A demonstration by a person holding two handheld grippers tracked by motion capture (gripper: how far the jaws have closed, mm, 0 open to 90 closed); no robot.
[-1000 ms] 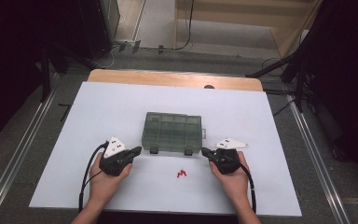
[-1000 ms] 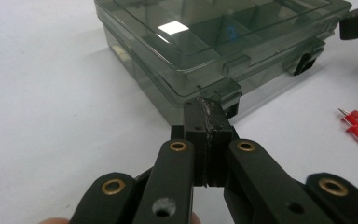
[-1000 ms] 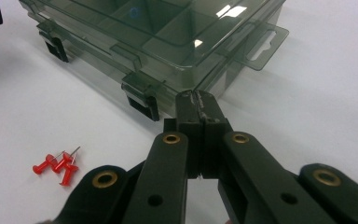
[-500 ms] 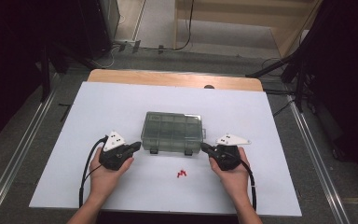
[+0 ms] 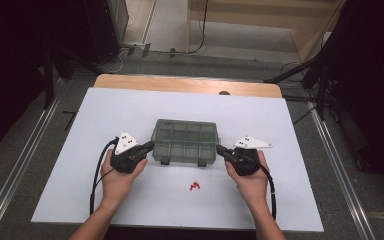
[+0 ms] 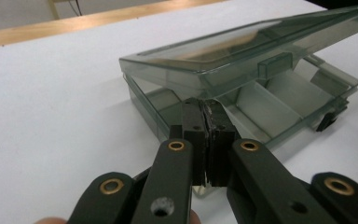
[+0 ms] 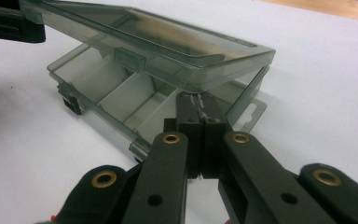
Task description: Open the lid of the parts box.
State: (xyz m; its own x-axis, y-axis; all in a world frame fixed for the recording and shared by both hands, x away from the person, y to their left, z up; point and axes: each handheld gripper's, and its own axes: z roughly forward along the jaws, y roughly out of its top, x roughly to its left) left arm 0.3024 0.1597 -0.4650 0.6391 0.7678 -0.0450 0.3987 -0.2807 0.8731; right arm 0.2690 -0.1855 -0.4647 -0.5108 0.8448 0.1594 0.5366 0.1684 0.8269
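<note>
A smoky translucent compartment box (image 5: 185,141) lies in the middle of the white table. Its lid (image 6: 233,53) is tilted up at the front, and the empty dividers of its base (image 6: 289,105) show beneath it. My left gripper (image 5: 150,146) is shut, its tips (image 6: 204,109) tucked under the lid's left front corner. My right gripper (image 5: 219,149) is shut too, with its tips (image 7: 196,100) under the lid's right front corner (image 7: 242,60). Nothing is clamped between either pair of jaws. A hand holds each gripper.
A few small red pieces (image 5: 195,186) lie on the white sheet (image 5: 120,110) just in front of the box, between the two hands. A wooden strip (image 5: 180,84) borders the far edge. Dark stands and cables surround the table.
Both grippers have moved a little up and in against the box's front corners, and the lid's front edge has risen off the base.
</note>
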